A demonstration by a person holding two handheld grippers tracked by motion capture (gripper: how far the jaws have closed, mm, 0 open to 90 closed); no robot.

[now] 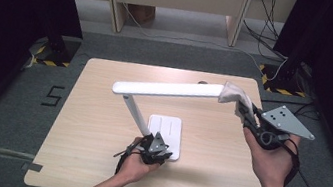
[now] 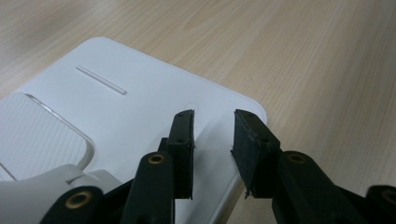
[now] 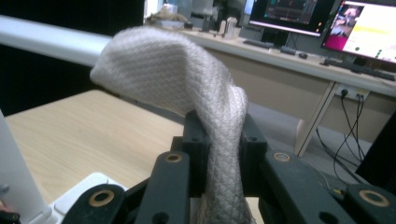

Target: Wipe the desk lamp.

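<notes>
Lamp (image 1: 170, 90) stands mid-table (image 1: 90, 112) in the high view, cloth (image 1: 231, 92) draped over its head's far end. Left gripper view: left gripper (image 2: 212, 154) jaws parted above lamp base (image 2: 140, 107), nothing between them. Right gripper view: right gripper (image 3: 223, 154) clamps the cloth (image 3: 187, 70).

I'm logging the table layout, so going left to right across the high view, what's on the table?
Tip of the lamp head → left gripper → lamp base → cloth draped on the head's other end → right gripper, shut on the cloth.
</notes>
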